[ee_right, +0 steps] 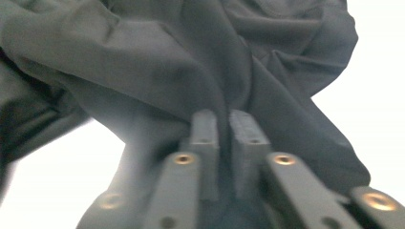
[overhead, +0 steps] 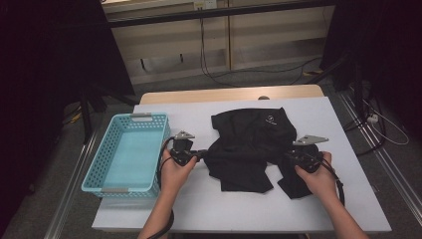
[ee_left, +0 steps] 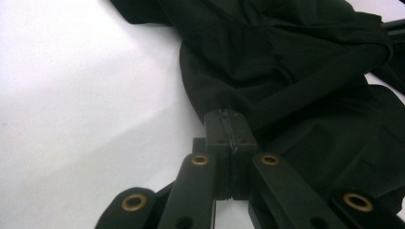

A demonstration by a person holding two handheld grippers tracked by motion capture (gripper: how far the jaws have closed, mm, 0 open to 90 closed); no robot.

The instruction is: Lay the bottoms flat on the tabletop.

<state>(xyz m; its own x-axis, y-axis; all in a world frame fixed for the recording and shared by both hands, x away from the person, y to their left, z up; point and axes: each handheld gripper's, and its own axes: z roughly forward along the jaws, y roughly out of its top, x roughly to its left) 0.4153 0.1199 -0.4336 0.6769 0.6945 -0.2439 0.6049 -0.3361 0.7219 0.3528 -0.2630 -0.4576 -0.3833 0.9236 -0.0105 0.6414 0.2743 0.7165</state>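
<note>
A black garment (overhead: 254, 144) with a small white logo lies crumpled on the white table (overhead: 199, 199). My left gripper (overhead: 201, 154) is at the garment's left edge, shut on the cloth. In the left gripper view its jaws meet on a fold of the black garment (ee_left: 286, 81), and my left gripper (ee_left: 230, 119) pinches the hem. My right gripper (overhead: 291, 157) is at the garment's right side. In the right gripper view a ridge of the black garment (ee_right: 191, 71) runs between the closed pads of my right gripper (ee_right: 224, 119).
A light blue perforated basket (overhead: 127, 152) stands on the table's left part, close to my left hand. The table's near edge lies below my forearms. Cables run across the floor beyond the table, and dark curtains hang on both sides.
</note>
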